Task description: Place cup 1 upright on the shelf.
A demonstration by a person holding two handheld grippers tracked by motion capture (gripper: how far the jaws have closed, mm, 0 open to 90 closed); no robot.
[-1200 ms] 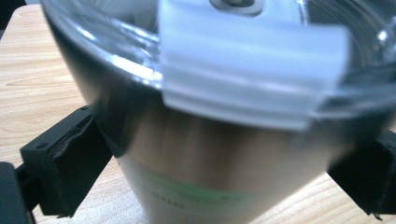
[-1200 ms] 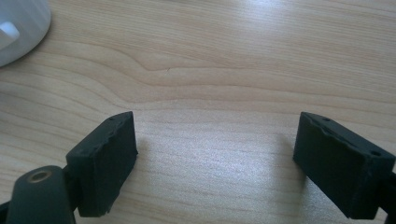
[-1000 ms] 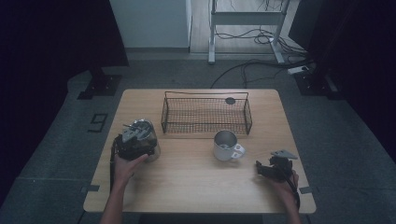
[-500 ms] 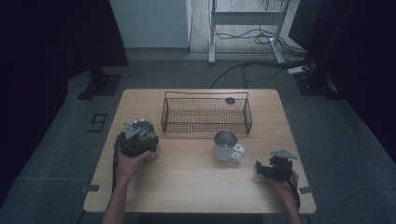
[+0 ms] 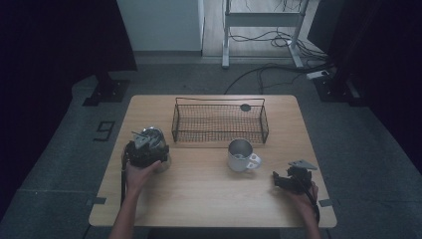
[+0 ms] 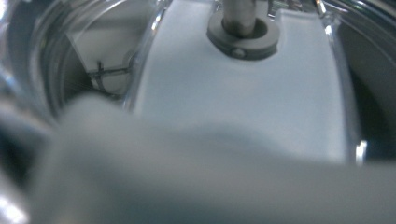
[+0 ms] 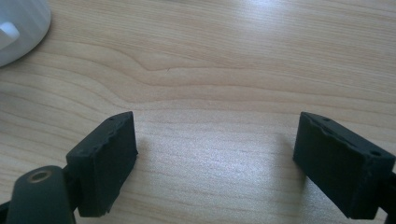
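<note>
A clear glass (image 5: 155, 138) is at the table's left, and my left gripper (image 5: 144, 149) sits right against it, held by a hand. In the left gripper view the glass (image 6: 243, 107) is pressed close to the camera and blurred, and the jaws are hidden. A white mug (image 5: 241, 155) stands upright near the middle, its handle to the right. My right gripper (image 5: 293, 179) rests low over the front right of the table. Its jaws stand wide apart with bare wood between them (image 7: 217, 130). The mug's edge (image 7: 18, 28) shows at that view's top left.
A black wire basket (image 5: 219, 130) stands at the back middle of the wooden table (image 5: 209, 199), with a small dark round thing (image 5: 245, 107) at its far right. Cables and a desk frame lie on the floor beyond.
The left gripper and the glass have shifted very slightly away from the front edge. The right gripper and the mug have not moved.
</note>
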